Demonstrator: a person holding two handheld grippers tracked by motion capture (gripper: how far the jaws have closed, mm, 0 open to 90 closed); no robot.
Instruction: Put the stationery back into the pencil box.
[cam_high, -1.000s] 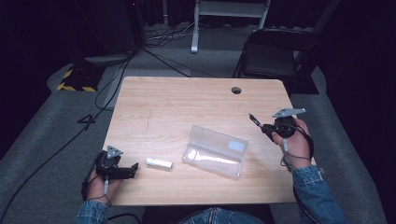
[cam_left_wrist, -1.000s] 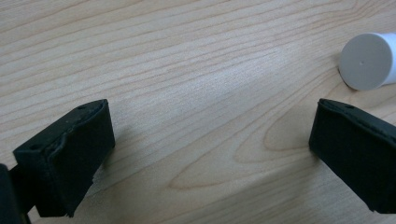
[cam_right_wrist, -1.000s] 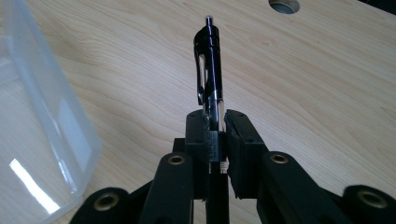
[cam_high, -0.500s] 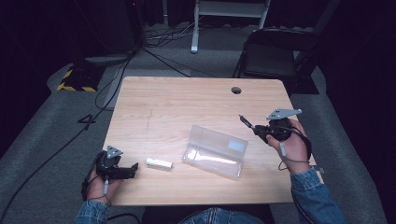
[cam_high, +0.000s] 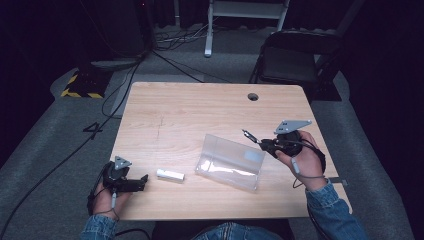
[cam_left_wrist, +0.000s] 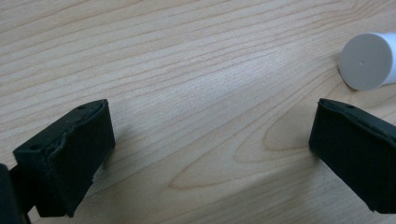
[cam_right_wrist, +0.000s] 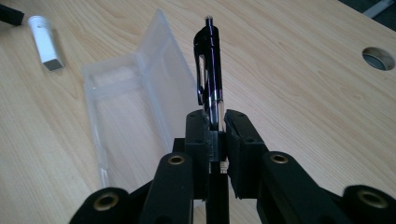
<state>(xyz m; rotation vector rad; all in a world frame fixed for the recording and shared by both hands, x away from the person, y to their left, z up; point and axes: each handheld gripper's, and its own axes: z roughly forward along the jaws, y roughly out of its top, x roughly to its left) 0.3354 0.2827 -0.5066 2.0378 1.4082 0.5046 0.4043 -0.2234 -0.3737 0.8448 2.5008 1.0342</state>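
Right gripper (cam_high: 262, 142), at the right centre of the high view, has its jaws closed on a slim black ballpoint pen with a chrome clip (cam_right_wrist: 208, 70); in the right gripper view the pen stands out from between the pads toward the top centre of the frame. In the high view the pen tip (cam_high: 246, 133) points to the upper left, just above the right end of a clear, open plastic pencil case (cam_high: 230, 161) that lies at the lower centre of the light wooden desk (cam_high: 200, 107). Left gripper (cam_high: 142, 179) rests at the lower left of the high view, jaws apart with nothing between them. A small white cylindrical cap (cam_high: 170, 174) lies on the desk between the left gripper and the case, touching neither; the left gripper view shows its round end at the upper right (cam_left_wrist: 366, 60).
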